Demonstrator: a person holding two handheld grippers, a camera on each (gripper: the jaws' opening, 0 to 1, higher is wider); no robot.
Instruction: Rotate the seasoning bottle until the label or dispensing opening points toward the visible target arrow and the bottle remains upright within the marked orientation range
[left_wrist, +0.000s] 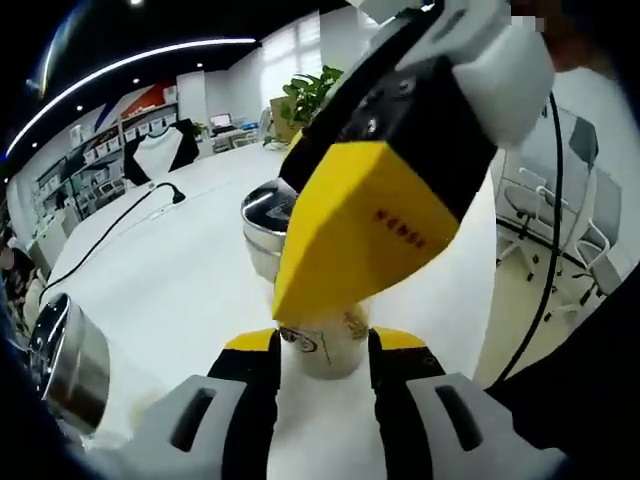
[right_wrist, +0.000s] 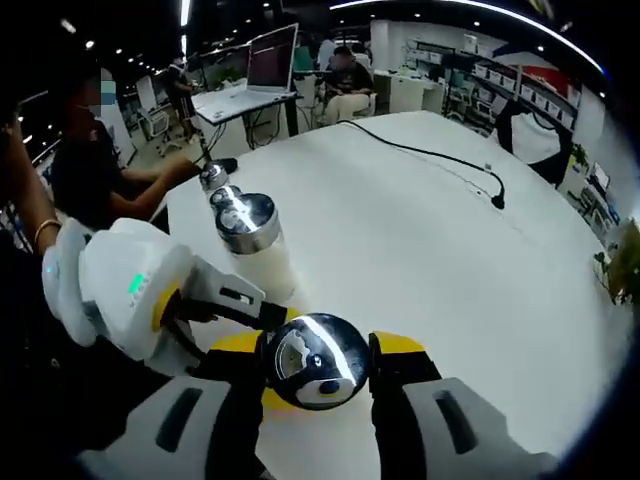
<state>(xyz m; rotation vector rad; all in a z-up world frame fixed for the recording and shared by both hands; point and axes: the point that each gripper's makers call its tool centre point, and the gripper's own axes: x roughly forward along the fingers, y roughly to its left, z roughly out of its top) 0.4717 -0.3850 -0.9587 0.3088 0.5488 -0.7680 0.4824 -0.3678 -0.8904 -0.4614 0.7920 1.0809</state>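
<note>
Seasoning bottle stood upright on the white surface, near the edge closest to the person. Shiny metal cap with a dark dispensing part seen from above in the right gripper view; pale label with brown print on its body in the left gripper view.

Left gripper: yellow-tipped jaws closed in on the lower body of the bottle, one on each side, touching it. In the right gripper view its white and yellow housing came in from the left, beside the bottle.

Right gripper: jaws sat on either side of the bottle's cap and appeared to press against it. In the left gripper view this gripper came down from the upper right, its yellow jaw covering most of the bottle's upper part.

A second bottle with a metal cap and pale contents stood just behind the held one, towards the surface's far left edge. A smaller metal-capped item stood past it, near that edge. A metal container lay at the left in the left gripper view.

Black cable ran across the surface's far part. Seated people and a laptop beyond.
</note>
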